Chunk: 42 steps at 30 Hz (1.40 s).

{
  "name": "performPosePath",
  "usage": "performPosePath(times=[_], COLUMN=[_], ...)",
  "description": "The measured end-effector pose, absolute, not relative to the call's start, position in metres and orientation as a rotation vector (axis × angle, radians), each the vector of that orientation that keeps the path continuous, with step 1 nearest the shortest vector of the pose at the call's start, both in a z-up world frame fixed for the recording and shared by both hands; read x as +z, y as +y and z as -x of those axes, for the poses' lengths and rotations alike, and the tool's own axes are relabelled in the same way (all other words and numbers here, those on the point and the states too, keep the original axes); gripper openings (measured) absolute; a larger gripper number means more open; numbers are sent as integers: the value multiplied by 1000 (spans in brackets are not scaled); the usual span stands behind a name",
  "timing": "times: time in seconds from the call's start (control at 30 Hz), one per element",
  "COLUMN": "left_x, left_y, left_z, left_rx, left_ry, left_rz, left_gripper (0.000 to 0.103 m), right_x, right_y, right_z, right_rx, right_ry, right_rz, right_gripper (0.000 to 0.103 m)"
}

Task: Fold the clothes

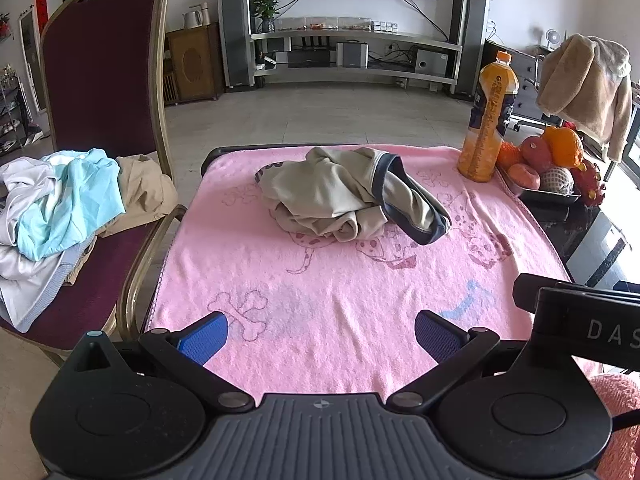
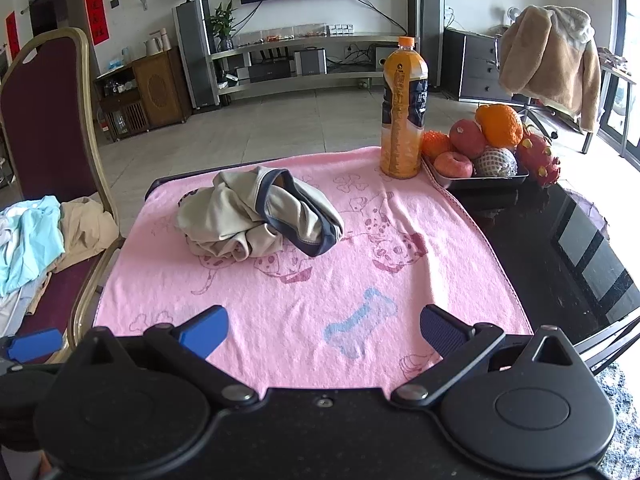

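Note:
A crumpled beige garment with dark navy trim [image 1: 344,196] [image 2: 256,212] lies bunched on a pink towel [image 1: 320,288] [image 2: 304,288] that covers the table. My left gripper [image 1: 320,336] hovers open over the towel's near edge, well short of the garment, with nothing between its blue pads. My right gripper [image 2: 324,332] is open too, also above the near edge and empty. Part of the right gripper's black body [image 1: 580,320] shows at the right of the left wrist view. A blue fingertip of the left gripper [image 2: 34,346] shows at the far left of the right wrist view.
A maroon chair [image 1: 100,80] [image 2: 44,120] at the left holds a heap of clothes [image 1: 60,204] [image 2: 32,244]. An orange juice bottle [image 1: 488,120] [image 2: 404,112] and a tray of fruit [image 1: 556,160] [image 2: 488,148] stand at the table's far right. A tan coat [image 1: 588,88] [image 2: 552,64] hangs behind.

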<state>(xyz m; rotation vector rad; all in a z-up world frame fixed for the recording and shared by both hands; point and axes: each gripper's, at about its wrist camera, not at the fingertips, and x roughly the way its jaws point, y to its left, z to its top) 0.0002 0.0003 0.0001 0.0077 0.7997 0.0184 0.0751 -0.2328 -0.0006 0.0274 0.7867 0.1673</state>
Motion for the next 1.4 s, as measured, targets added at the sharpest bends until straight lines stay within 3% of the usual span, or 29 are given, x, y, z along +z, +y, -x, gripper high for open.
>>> performPosePath(times=[1.4], left_x=[-1], left_y=[5], left_z=[-4], left_rx=[33], left_ry=[803], left_rz=[10], left_gripper=[102], right_x=[2], right_y=[-222], right_z=[-78], right_rx=[168], right_ry=[781], right_rz=[-4], right_gripper=[103])
